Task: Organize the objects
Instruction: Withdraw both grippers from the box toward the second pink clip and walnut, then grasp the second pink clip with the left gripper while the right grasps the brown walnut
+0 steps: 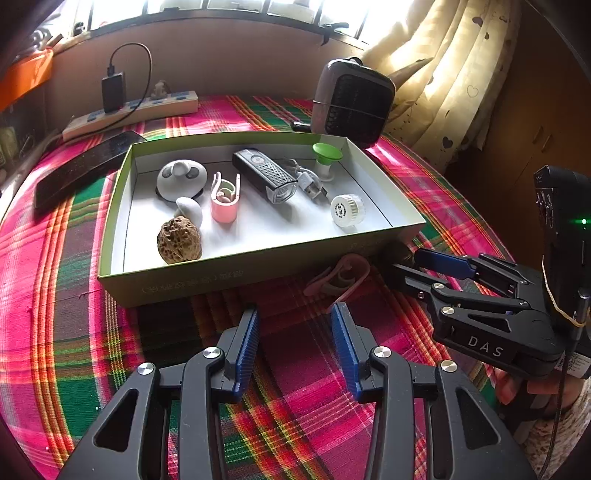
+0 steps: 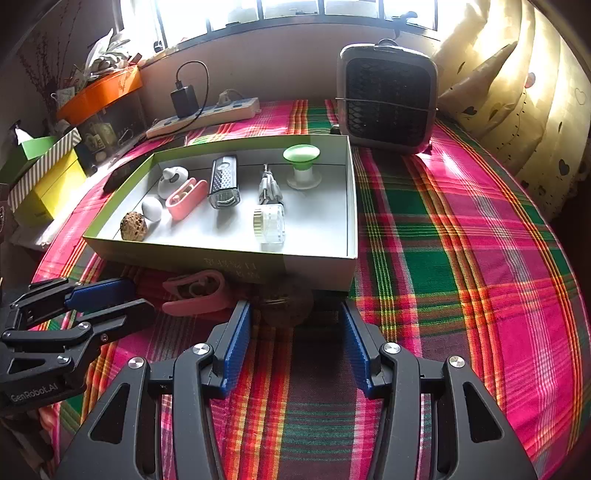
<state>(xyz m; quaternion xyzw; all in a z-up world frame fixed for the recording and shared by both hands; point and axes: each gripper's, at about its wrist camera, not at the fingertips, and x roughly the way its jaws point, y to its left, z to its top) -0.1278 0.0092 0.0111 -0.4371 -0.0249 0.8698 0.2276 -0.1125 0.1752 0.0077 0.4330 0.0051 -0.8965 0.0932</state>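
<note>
A shallow green box (image 1: 255,269) sits on the plaid cloth (image 2: 461,266). Inside it lie a brown walnut (image 1: 179,240), a white egg shape (image 1: 190,209), a pink clip (image 1: 224,199), a round white gadget (image 1: 181,179), a black bike light (image 1: 264,175), a grey cable plug (image 1: 308,181), a green-topped spool (image 1: 327,160) and a small white jar (image 1: 347,210).

Two things lie outside, in the shadow against the front wall of the box. One is a second pink clip (image 2: 195,293). The other is a dark round lump (image 2: 286,306); it is too dim to tell what it is, though it looks like another walnut.

The left gripper (image 1: 293,321) has its blue pads spread apart with nothing between them. It hangs over the cloth, and the second pink clip lies just ahead of its tips. The right gripper (image 2: 295,314) is also spread, and it pinches nothing. The dark lump sits just past its tips, between the two fingers, and it cannot be told whether they touch it. A bit of the person's hand (image 1: 517,391) shows under the right gripper, mostly cut off.

Behind the box stand a small grey heater (image 2: 388,98) and a power strip (image 2: 207,114) with a black charger (image 2: 183,99) plugged in. A dark phone (image 1: 85,170) lies left of the box. A bright window (image 2: 295,9) and a cream curtain (image 2: 524,99) with little hearts fill the back.
</note>
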